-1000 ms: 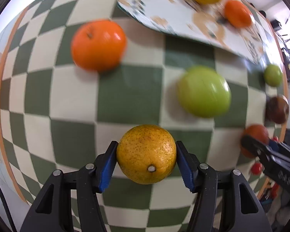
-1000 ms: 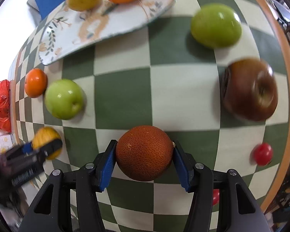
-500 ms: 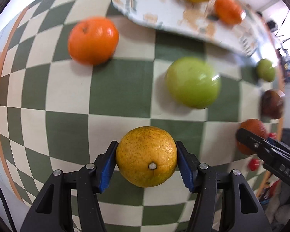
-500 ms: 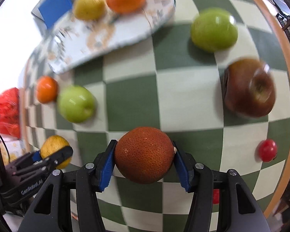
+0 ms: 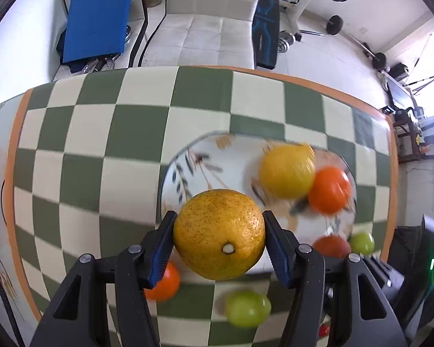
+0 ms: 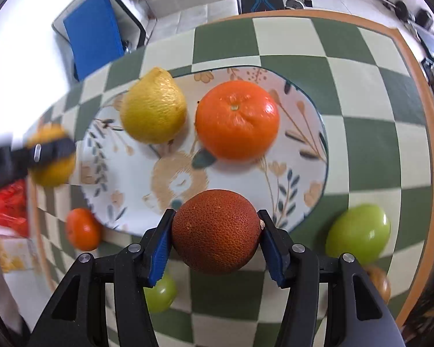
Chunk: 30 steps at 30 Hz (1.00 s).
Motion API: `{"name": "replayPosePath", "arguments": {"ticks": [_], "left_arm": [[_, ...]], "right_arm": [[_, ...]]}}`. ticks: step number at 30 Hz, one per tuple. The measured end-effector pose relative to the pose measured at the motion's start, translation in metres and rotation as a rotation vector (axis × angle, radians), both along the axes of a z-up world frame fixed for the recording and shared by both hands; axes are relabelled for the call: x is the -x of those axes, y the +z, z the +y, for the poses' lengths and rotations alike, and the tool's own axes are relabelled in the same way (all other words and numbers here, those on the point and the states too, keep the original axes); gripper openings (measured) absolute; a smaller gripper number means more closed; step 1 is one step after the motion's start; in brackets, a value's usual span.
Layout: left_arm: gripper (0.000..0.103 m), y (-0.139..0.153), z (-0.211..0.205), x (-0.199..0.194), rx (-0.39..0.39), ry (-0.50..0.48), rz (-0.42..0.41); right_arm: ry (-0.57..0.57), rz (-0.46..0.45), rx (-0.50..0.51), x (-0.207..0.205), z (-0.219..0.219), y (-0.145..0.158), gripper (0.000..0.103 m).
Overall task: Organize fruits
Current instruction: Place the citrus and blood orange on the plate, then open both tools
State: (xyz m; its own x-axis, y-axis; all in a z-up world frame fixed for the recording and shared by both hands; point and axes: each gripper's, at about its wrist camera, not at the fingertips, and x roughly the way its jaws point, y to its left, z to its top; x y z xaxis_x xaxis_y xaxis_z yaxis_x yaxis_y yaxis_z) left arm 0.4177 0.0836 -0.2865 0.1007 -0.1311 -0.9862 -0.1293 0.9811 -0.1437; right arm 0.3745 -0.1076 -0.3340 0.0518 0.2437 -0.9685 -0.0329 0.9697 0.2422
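The left tool (image 5: 219,235) is clamped on a yellow-orange citrus (image 5: 219,234), held low and centre in its frame, in front of the near edge of the floral plate (image 5: 188,162). The right tool (image 6: 215,232) grips a dark reddish orange (image 6: 215,231) the same way, at the plate's near rim, below the lemon (image 6: 153,105) and bright orange (image 6: 237,120) lying on the plate.

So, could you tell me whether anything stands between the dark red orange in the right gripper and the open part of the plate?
Nothing visible does. The right gripper holds the dark red orange at the near rim of the plate; the lemon and bright orange lie farther back, leaving the bare area just ahead.
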Motion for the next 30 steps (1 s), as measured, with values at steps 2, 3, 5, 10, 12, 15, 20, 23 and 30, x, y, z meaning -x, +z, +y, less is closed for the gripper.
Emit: {"name": "replayPosePath", "arguments": {"ticks": [2,3,5,10,12,15,20,23,30], "left_arm": [[0.056,-0.016,0.0,-0.018,0.0,0.0,0.029],[0.056,-0.022,0.0,-0.024,-0.002,0.001,0.035],[0.056,-0.03,0.001,-0.037,-0.014,-0.009,0.044],[0.057,-0.053,-0.007,-0.049,-0.037,-0.036,0.101],[0.057,-0.059,-0.01,-0.05,-0.037,-0.038,0.117],[0.057,-0.063,-0.013,-0.049,-0.026,-0.035,0.136],[0.067,-0.061,-0.014,-0.049,-0.05,-0.029,0.135],[0.084,-0.052,-0.018,-0.047,-0.095,-0.047,0.114],[0.084,-0.018,-0.015,-0.019,-0.142,-0.035,0.033]], "right_arm": [[0.01,0.011,0.015,-0.004,0.002,-0.009,0.058],[0.01,0.012,0.016,-0.007,0.001,-0.012,0.058],[0.011,0.013,0.021,-0.01,0.003,-0.016,0.058],[0.003,0.038,0.01,-0.019,0.003,-0.022,0.059],[0.001,0.042,0.009,-0.02,-0.001,-0.021,0.059],[0.003,0.042,0.012,-0.02,-0.005,-0.018,0.066],[-0.015,0.038,0.007,-0.019,-0.017,-0.009,0.086],[-0.02,0.038,0.024,-0.017,-0.022,-0.002,0.09],[-0.048,0.003,0.095,0.002,-0.036,0.024,0.095]]}}
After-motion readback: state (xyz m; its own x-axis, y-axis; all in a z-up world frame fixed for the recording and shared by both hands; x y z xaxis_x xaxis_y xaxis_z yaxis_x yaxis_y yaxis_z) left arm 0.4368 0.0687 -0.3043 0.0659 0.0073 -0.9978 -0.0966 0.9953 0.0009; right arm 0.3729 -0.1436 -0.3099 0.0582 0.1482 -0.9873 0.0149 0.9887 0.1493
